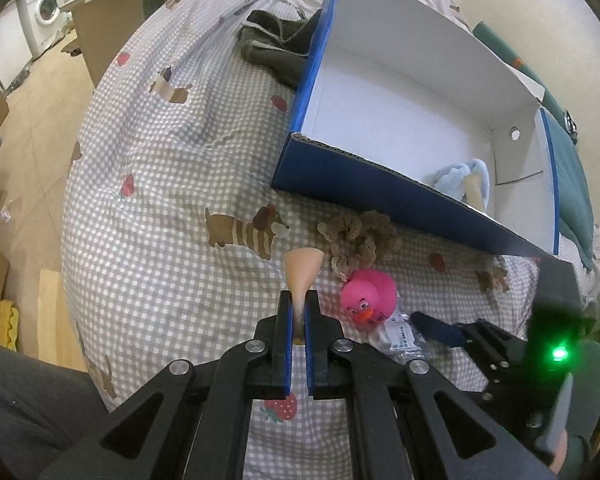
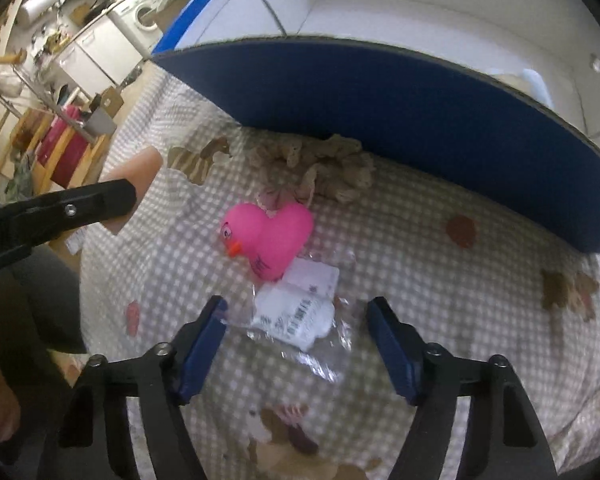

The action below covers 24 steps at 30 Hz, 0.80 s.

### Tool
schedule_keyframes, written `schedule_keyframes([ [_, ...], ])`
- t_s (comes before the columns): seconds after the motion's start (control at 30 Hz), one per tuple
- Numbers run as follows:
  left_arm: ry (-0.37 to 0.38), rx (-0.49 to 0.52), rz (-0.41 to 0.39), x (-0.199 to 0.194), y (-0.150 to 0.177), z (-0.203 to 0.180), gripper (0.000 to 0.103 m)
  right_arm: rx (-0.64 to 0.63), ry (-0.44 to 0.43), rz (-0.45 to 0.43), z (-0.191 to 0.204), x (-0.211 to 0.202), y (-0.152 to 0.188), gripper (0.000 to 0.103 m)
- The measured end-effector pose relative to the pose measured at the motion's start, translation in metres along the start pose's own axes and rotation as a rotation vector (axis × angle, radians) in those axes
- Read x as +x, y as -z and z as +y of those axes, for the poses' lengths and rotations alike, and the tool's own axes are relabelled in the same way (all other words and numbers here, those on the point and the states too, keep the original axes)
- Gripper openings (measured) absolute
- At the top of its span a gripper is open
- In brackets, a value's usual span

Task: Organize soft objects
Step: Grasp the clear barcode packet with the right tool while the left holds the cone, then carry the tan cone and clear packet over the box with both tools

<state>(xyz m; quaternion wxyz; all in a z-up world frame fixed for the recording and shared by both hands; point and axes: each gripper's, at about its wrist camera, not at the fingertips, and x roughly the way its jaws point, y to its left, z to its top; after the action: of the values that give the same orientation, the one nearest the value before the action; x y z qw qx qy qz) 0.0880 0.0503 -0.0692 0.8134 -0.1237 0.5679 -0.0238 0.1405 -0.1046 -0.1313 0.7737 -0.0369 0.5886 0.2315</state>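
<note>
Between the blue pads of the right gripper [image 2: 296, 344], on the checked bedsheet [image 1: 172, 168]: a small clear plastic packet with a white labelled insert [image 2: 296, 312], lying flat, long axis running roughly from lower left to upper right across the gap, neither pad touching it. Jaws standing moderately apart, straddling the packet with room on both sides. Just beyond the packet, touching its far edge: a pink rubber duck [image 2: 270, 236], beak toward the left. Farther on, against the blue wall of the open cardboard box [image 2: 380, 96]: a beige crocheted scrunchie [image 2: 320, 168].

Off to the left, raised above the sheet: left gripper [image 1: 299, 300], clamped tight on a peach-coloured, funnel-shaped soft piece [image 1: 303, 268], flared end pointing away from the camera. Box directly ahead and to the right of that grip, a pale blue plush item [image 1: 464, 178] already inside its near corner.

Likely next for the right side: closing on the packet, squarely centred and nearest to that hand. Risk: thin slippery film sliding out, or a pad nudging the duck.
</note>
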Motion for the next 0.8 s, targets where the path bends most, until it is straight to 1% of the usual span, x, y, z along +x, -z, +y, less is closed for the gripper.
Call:
schedule_keyframes([
  [0.03, 0.001, -0.001, 0.001, 0.000, 0.000, 0.000, 0.005, -0.004, 0.014, -0.004, 0.000, 0.002, -0.001, 0.058],
  [0.07, 0.002, -0.001, 0.002, 0.001, 0.000, 0.000, 0.005, -0.006, 0.019, -0.016, 0.000, 0.001, -0.001, 0.053],
  [0.13, 0.004, 0.001, 0.003, 0.001, 0.000, -0.001, 0.005, -0.011, 0.020, -0.048, -0.001, -0.005, 0.000, 0.046],
  [0.27, 0.006, 0.002, 0.007, 0.001, 0.000, -0.002, 0.005, -0.033, 0.037, -0.088, -0.002, -0.019, 0.006, 0.045],
  [0.4, -0.004, 0.011, 0.001, 0.000, 0.001, -0.004, 0.005, -0.007, 0.038, -0.093, -0.005, -0.035, 0.010, 0.045],
  [0.57, -0.015, 0.019, 0.005, 0.002, 0.002, -0.006, 0.005, 0.003, 0.032, -0.131, -0.016, -0.062, 0.014, 0.045],
  [0.6, -0.030, 0.024, 0.004, 0.003, 0.002, -0.007, 0.005, 0.009, 0.032, -0.133, -0.019, -0.064, 0.017, 0.045],
  [0.7, -0.052, 0.023, 0.005, 0.006, 0.002, -0.007, 0.005, 0.047, 0.038, -0.124, -0.026, -0.059, 0.026, 0.045],
  [0.8, -0.067, 0.034, 0.017, 0.011, 0.004, -0.009, 0.005, 0.056, 0.068, -0.112, -0.027, -0.053, 0.030, 0.045],
])
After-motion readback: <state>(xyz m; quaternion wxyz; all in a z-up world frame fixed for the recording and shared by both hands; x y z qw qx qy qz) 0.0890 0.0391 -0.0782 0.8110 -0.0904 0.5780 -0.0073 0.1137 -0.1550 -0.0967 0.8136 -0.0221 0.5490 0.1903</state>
